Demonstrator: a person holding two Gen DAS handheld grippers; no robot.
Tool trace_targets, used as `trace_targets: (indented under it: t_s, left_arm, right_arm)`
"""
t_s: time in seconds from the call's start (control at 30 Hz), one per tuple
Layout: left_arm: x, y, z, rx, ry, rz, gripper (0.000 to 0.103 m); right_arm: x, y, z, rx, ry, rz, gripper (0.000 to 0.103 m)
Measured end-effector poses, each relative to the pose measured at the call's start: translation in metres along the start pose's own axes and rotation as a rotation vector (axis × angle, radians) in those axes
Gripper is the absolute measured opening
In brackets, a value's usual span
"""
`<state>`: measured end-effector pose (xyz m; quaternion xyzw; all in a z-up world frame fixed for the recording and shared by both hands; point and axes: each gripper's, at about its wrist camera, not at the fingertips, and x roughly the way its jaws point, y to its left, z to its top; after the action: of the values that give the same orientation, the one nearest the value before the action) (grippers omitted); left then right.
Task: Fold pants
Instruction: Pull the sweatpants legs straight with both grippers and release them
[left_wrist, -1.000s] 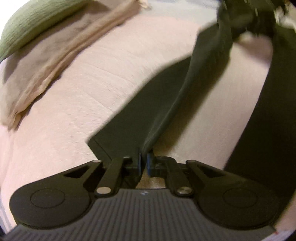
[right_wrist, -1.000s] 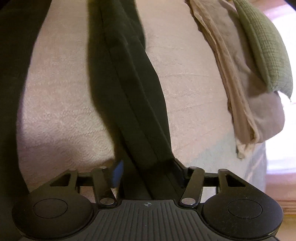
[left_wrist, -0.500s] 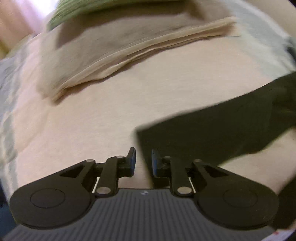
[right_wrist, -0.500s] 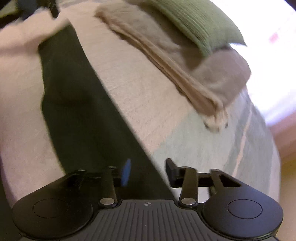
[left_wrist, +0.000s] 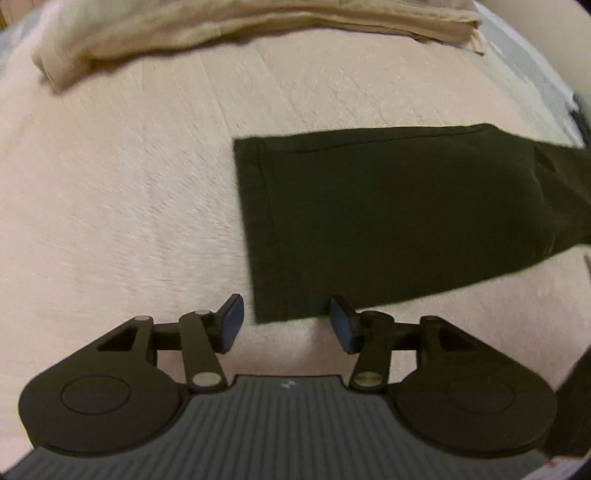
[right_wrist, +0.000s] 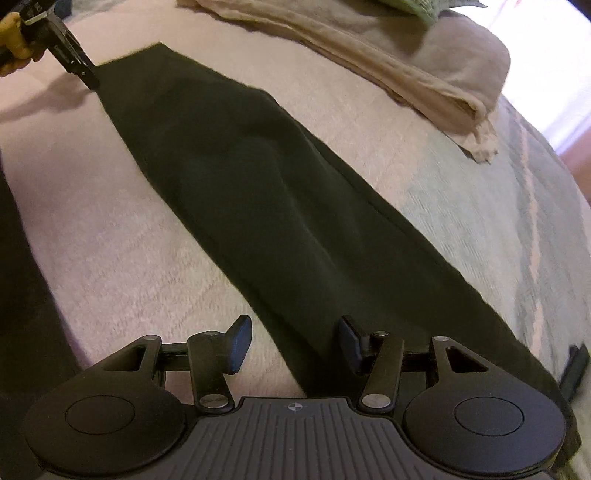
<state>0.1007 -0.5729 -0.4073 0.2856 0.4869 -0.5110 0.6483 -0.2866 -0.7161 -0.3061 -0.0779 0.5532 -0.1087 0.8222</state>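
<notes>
While both jaws stand wide apart and hold nothing, the left hand-held gripper (left_wrist: 284, 321) sits at the hem corner of the dark pants (left_wrist: 399, 218), which run flat toward three o'clock across the bed (left_wrist: 122, 192), and the right hand-held gripper (right_wrist: 293, 343) straddles their other end, the pants stretching toward eleven o'clock, each about equally near.
</notes>
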Motion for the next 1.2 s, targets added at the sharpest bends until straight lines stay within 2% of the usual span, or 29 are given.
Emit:
trace_targets:
  t_s: [0.03,0.1,0.2,0.3,0.4,0.43,0.47,0.53,0.6,0.77,0.9,0.93,1.0,1.07,1.2]
  left_arm:
    - [0.001,0.000,0.000,-0.012,-0.002,0.002,0.037]
    - [-0.010,0.004,-0.002,-0.035,-0.023,-0.008,0.017]
    - [-0.049,0.014,-0.012,-0.109,-0.061,-0.033,0.016]
    - [-0.083,0.017,-0.028,-0.152,-0.075,-0.043,0.015]
    - [-0.079,0.015,-0.035,-0.153,-0.069,-0.025,0.014]
    - [-0.071,0.016,-0.037,-0.153,-0.064,-0.010,0.014]
    - [-0.061,0.017,-0.038,-0.138,-0.043,0.029,0.006]
    - [-0.051,0.017,-0.041,-0.086,-0.026,0.135,0.006]
    - [-0.059,0.019,-0.044,-0.102,-0.041,0.154,0.006]
    - [-0.109,-0.001,-0.069,-0.117,-0.070,0.132,0.009]
    - [-0.136,-0.039,-0.114,-0.129,-0.035,0.093,0.027]
    - [-0.140,-0.048,-0.128,-0.135,-0.021,0.084,0.028]
    - [-0.144,-0.065,-0.156,-0.160,0.004,0.072,0.037]
    - [-0.144,-0.080,-0.184,-0.203,0.028,0.063,0.042]
    - [-0.134,-0.104,-0.223,-0.229,0.069,0.050,0.052]
  right_arm:
    - [0.001,0.003,-0.003,0.012,0.009,-0.025,0.049]
    - [-0.003,0.005,-0.010,0.036,0.022,-0.058,0.049]
    - [-0.016,0.008,-0.018,0.074,0.028,-0.078,0.050]
    - [-0.020,0.014,-0.022,0.077,0.023,-0.045,0.050]
    - [-0.010,0.022,-0.020,0.059,0.014,-0.018,0.050]
    - [-0.004,0.024,-0.019,0.059,0.019,-0.008,0.050]
    - [0.001,0.026,-0.019,0.064,0.035,0.001,0.050]
    - [-0.006,0.030,-0.019,0.085,0.032,-0.008,0.050]
    - [-0.026,0.030,-0.023,0.102,-0.003,-0.003,0.050]
    - [-0.081,0.037,-0.056,0.184,-0.022,-0.013,0.051]
    - [-0.115,0.042,-0.094,0.284,-0.003,-0.005,0.051]
    - [-0.121,0.043,-0.103,0.295,0.000,0.001,0.051]
    - [-0.132,0.044,-0.117,0.304,0.004,0.016,0.051]
    - [-0.139,0.049,-0.131,0.309,0.009,0.043,0.052]
    - [-0.145,0.066,-0.151,0.287,0.040,0.078,0.052]
